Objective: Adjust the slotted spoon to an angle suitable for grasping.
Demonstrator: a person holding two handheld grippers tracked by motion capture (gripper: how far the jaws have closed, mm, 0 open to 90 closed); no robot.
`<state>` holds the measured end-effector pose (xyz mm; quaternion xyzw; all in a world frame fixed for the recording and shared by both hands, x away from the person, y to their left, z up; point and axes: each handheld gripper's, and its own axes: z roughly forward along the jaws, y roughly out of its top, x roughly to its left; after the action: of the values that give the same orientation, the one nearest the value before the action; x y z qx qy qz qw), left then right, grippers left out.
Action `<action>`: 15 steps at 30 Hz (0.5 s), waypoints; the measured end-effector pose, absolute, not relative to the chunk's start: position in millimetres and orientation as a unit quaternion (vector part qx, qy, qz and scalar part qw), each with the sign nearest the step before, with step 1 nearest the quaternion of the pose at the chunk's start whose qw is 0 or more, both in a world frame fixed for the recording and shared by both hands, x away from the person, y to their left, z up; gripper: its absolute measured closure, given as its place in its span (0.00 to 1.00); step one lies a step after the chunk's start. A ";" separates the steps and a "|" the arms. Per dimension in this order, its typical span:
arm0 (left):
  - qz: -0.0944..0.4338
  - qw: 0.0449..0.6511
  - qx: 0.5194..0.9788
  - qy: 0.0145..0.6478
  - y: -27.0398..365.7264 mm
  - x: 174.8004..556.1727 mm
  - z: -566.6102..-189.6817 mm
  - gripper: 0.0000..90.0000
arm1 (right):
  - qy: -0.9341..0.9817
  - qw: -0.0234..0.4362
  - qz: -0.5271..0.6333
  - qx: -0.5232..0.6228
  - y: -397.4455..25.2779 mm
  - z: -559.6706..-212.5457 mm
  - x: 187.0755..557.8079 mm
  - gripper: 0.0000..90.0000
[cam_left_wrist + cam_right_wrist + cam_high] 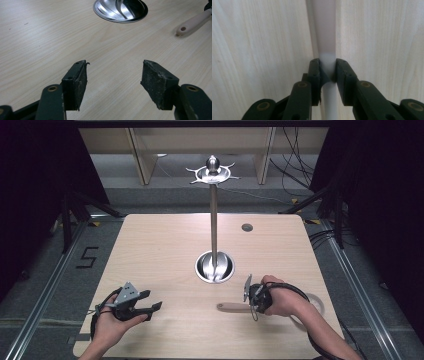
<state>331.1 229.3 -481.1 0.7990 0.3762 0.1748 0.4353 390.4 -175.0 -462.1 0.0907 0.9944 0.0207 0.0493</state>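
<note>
Setting: a pale wooden table (165, 245) is seen from above, set on a grey floor with dark curtains at both sides and wooden furniture legs behind.

Stand: a tall metal utensil stand (214, 220) is placed near the middle of the table; its round steel base dish (214, 267) is seen on the tabletop and a ring of hooks (212, 174) at its top, all of them bare. The hooks are judged to be meant for hanging a utensil by the hole in its handle.

Utensil: a kitchen utensil with a pale handle (231, 307) is lying flat on the table in front of the stand, to the right. A hanging hole is seen in the handle's free end in the left gripper view (183, 29). Its working end cannot be told.

Right gripper (254, 300): its jaws are closed on the utensil, clamped across the handle (326, 65) from both sides. The grip is taken partway along, which is judged to leave the holed end free for a hook.

Left gripper (150, 306): it is held just above the table at the near left, well apart from the utensil. Its jaws are spread wide with nothing between them but bare wood, as the left gripper view (113, 82) shows; it is judged to be kept ready.
</note>
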 end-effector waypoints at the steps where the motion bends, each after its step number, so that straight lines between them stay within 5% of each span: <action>1: 0.176 0.428 0.804 0.373 230.3 331.0 -480.5 0.40 | 0.994 0.051 0.022 0.099 -173.1 -461.9 389.9 0.84; 15: 0.174 0.436 0.800 0.374 228.8 331.0 -480.6 0.40 | 0.993 0.036 0.034 0.107 -149.8 -458.2 394.8 0.74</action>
<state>331.0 228.8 -480.6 0.8002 0.3735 0.1741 0.4358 394.8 -149.8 -458.2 0.1069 0.9930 0.0337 0.0359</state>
